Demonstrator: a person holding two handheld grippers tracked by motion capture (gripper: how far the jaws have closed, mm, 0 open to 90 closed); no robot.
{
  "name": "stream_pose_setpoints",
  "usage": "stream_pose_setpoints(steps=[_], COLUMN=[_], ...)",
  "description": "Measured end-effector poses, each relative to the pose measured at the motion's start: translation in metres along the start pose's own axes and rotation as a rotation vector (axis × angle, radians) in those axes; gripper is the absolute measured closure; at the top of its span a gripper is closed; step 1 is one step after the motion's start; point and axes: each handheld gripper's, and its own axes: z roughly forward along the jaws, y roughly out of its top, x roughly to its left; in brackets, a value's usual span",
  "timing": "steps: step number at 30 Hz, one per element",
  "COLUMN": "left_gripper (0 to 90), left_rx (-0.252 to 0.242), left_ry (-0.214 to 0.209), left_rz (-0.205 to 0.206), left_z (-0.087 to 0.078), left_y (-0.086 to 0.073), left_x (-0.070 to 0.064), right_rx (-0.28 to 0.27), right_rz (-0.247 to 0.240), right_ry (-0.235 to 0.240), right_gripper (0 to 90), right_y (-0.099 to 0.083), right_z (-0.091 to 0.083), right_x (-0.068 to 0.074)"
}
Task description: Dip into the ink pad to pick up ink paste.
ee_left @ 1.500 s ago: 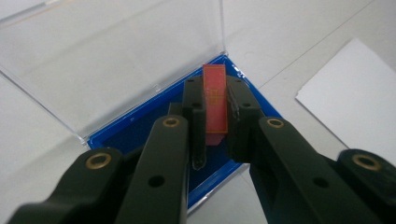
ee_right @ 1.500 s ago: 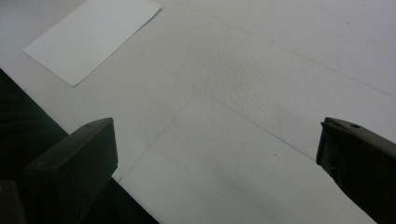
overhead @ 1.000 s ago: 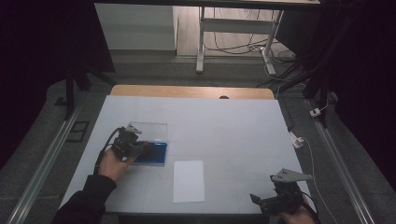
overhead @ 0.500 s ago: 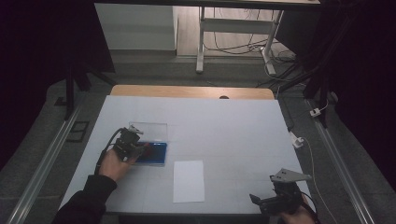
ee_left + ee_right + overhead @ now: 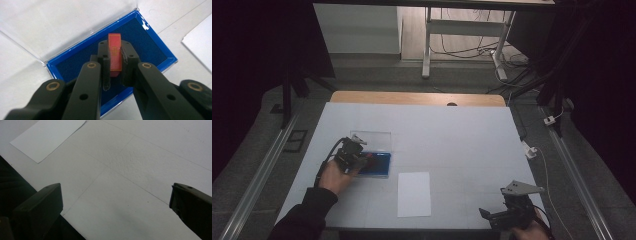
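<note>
your left gripper (image 5: 115,65) is clenched on a red block (image 5: 114,55) above the open blue case (image 5: 155,53); your right gripper (image 5: 116,202) hangs released near the paper (image 5: 47,136).

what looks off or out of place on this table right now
Nothing stands out. The left gripper is shut on a red stamp over the blue ink pad, whose clear lid lies open flat. The white paper lies flat beside it, unmarked. The right gripper is open over bare table.
</note>
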Motion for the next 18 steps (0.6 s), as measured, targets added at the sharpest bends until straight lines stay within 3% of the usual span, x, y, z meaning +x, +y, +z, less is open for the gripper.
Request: stream_pose_setpoints(steps=[3,5,14,18], left_gripper=[80.4,80.4,80.3,80.3], left_rx=[0.01,0.01,-0.031,-0.039], left_ry=[0.048,0.053,-0.105,-0.12], left_rz=[0.04,0.043,-0.101,-0.117], left_z=[0.0,0.0,0.0,0.001], left_y=[0.001,0.001,-0.006,-0.008], left_x=[-0.008,-0.008,0.018,0.02], right_rx=[0.003,0.007,0.007,0.009], right_rz=[-0.001,-0.005,-0.006,-0.008], right_ry=[-0.001,-0.002,-0.001,0.0], right_gripper=[0.0,0.0,0.0,0.0], right_y=[0.0,0.0,0.001,0.001], right_z=[0.0,0.0,0.001,0.001], right_x=[0.0,0.0,0.0,0.0])
